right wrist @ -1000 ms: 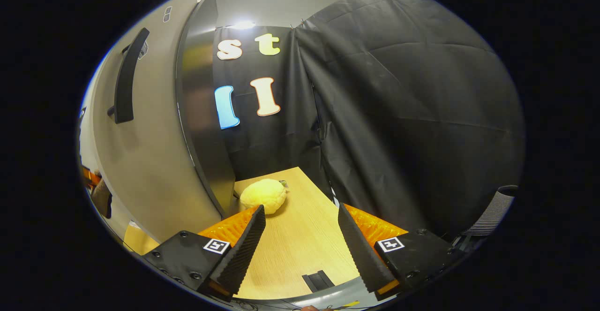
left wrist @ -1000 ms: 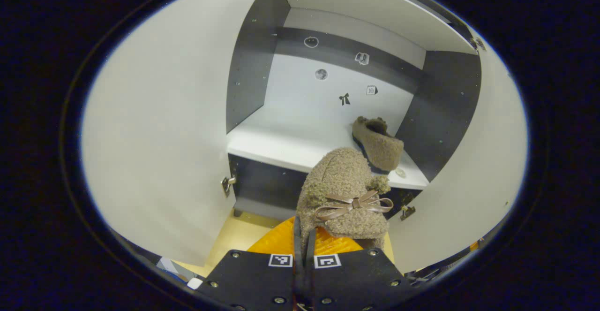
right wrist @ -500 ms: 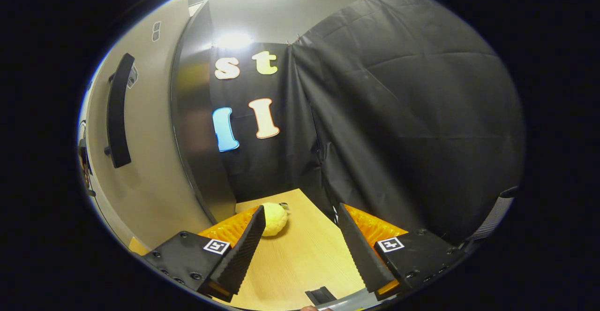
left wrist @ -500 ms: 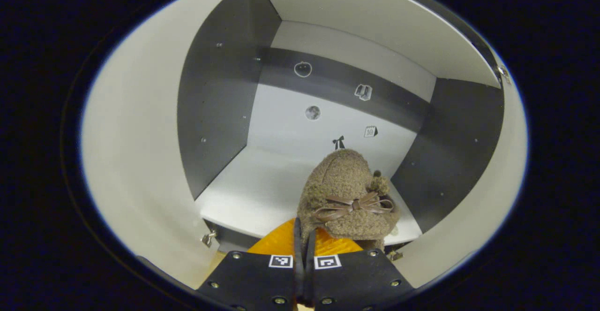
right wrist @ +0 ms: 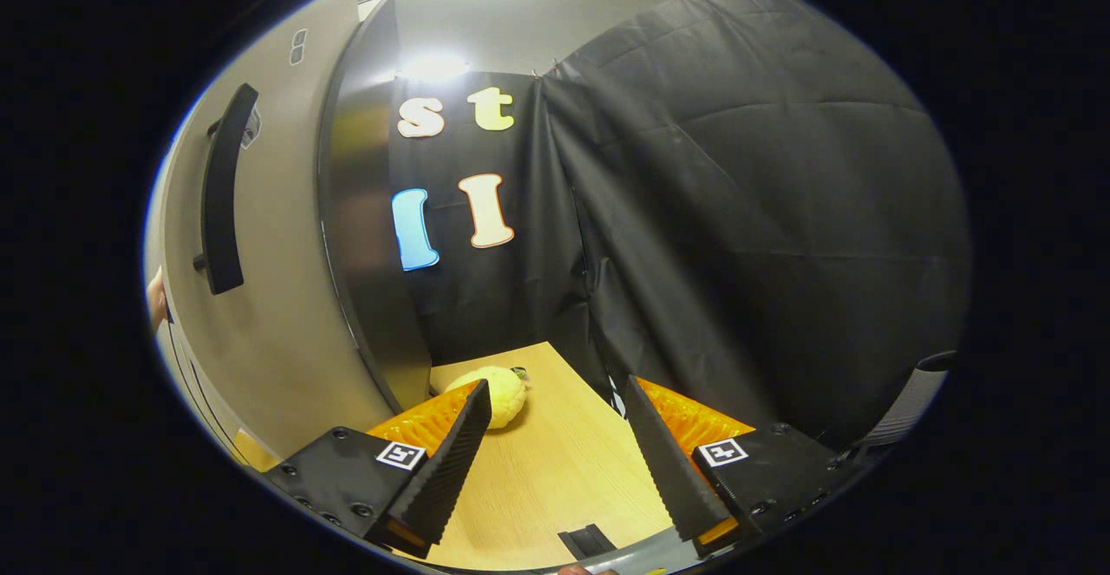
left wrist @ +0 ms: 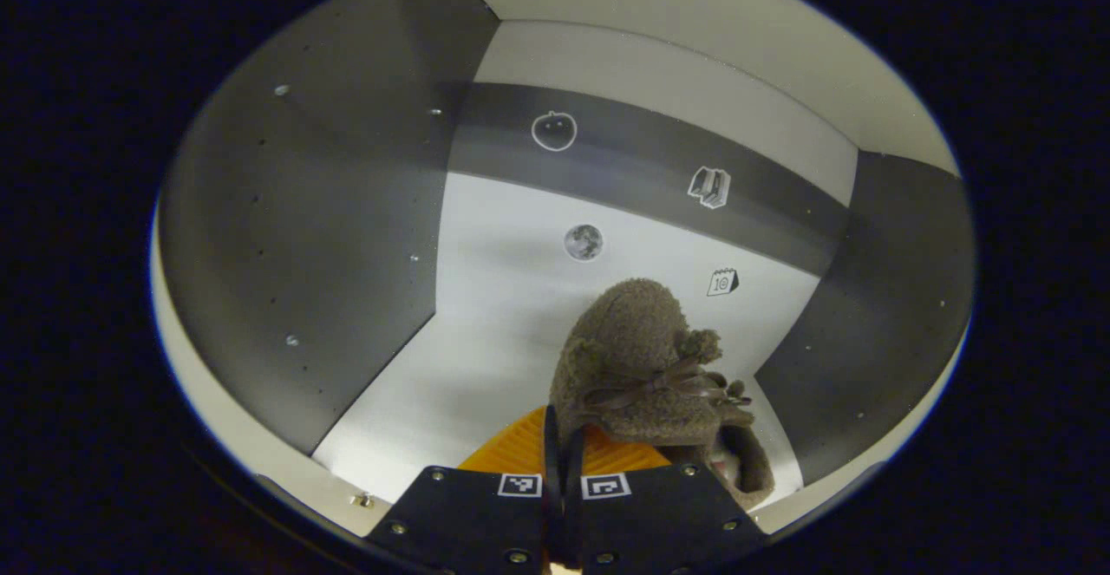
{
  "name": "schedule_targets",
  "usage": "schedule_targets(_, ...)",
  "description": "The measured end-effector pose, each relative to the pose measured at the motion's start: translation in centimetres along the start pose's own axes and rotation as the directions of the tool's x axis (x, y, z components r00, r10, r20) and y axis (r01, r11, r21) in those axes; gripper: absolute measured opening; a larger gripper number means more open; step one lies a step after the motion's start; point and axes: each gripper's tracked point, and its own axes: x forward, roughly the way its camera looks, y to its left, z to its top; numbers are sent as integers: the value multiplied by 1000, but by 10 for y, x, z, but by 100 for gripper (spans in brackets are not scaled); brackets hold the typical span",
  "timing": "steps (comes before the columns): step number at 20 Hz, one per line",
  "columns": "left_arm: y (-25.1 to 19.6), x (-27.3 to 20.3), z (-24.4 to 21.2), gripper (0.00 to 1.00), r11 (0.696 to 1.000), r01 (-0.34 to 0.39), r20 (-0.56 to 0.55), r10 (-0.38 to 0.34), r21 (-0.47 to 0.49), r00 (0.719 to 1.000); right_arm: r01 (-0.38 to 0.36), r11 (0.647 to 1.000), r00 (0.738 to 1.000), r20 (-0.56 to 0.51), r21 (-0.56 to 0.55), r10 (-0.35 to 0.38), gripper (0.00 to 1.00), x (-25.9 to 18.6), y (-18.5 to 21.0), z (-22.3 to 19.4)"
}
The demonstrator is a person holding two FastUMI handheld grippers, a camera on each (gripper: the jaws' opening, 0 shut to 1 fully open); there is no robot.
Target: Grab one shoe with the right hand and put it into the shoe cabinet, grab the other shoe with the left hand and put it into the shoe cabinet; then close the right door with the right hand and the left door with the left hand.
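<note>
I've got the left gripper (left wrist: 562, 436) clenched on the fuzzy brown shoe (left wrist: 637, 358), which sticks out straight ahead of it, bow up, inside the shoe cabinet (left wrist: 295, 211) above the white shelf (left wrist: 434, 384) near its front edge. Another brown shoe (left wrist: 753, 462) peeks out low at the shelf's right front corner. My right gripper (right wrist: 555, 445) is released over the wooden surface (right wrist: 555, 471), beside the cabinet door (right wrist: 277, 297), a yellow plush (right wrist: 494, 388) just ahead

1. You can read "10" on the calendar sticker (left wrist: 721, 282) on the shoe cabinet's back wall (left wrist: 520, 289).
2. The other stickers you see carry pictures, no text.
</note>
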Motion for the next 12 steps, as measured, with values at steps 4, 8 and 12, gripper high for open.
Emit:
schedule_targets(4, 0, 29, -11, 1, 999, -35, -39, 36, 28, 999, 27, 1000, 1000, 0, 12, -27, 98, 0, -11, 0)
schedule_targets(8, -2, 42, -25, 1, 997, -55, -83, 59, 49, 995, 40, 999, 999, -8, 22, -40, 98, 1, -20, -3)
schedule_targets(12, -2, 36, -30, 12, 991, -47, -101, 61, 127, 993, 41, 999, 999, -13, 35, -40, 98, 2, -22, -7)
